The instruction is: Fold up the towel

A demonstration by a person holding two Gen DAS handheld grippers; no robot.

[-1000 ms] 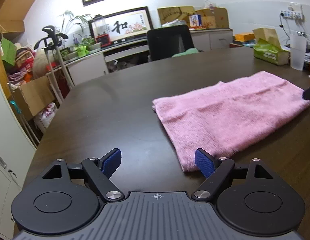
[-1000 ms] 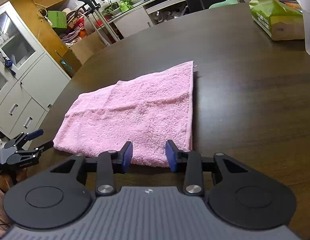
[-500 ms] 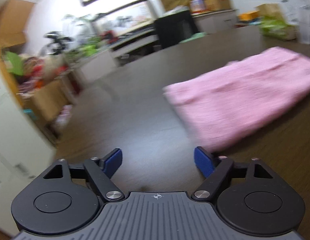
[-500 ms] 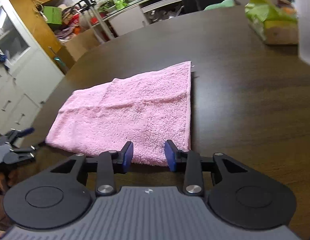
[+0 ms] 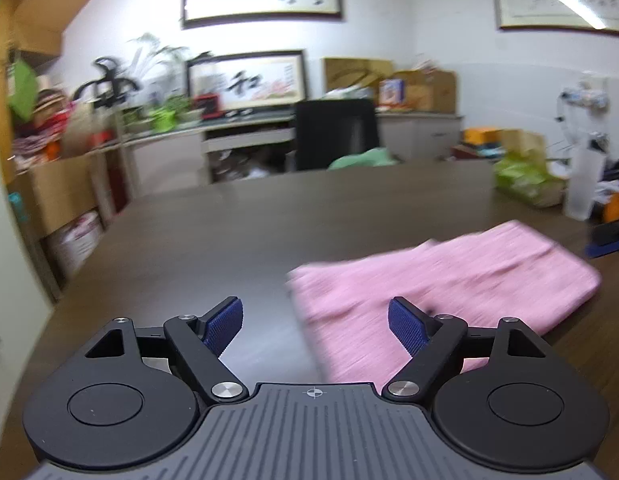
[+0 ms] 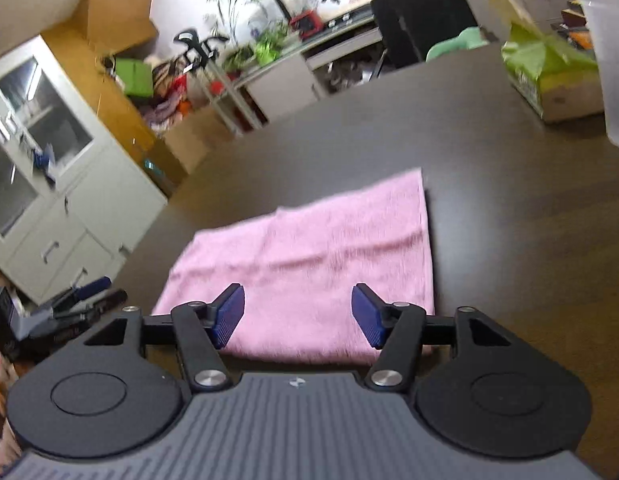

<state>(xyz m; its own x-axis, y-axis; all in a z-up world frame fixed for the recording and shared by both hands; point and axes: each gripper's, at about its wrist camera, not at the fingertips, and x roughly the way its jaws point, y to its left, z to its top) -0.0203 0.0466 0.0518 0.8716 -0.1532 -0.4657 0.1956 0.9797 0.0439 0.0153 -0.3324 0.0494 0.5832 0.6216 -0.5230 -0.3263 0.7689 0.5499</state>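
A pink towel [image 5: 449, 280] lies folded flat on the dark wooden table [image 5: 229, 240]. My left gripper [image 5: 315, 326] is open and empty, raised over the towel's near left corner. In the right wrist view the towel [image 6: 321, 248] lies just ahead of my right gripper [image 6: 297, 316], which is open and empty above the towel's near edge. The left gripper shows at the far left of the right wrist view [image 6: 69, 308]. The right gripper's tip shows at the right edge of the left wrist view [image 5: 607, 236].
A green tissue box [image 6: 549, 76] and a translucent plastic cup [image 6: 613, 60] stand on the table's far right. A black office chair [image 5: 335, 132] is at the far edge. White cabinets [image 6: 49, 200] and cardboard boxes stand to the left of the table.
My right gripper has opened from nearly shut on the towel's edge and lifted off. My left gripper has swung and tilted upward, staying open. The towel lies as before.
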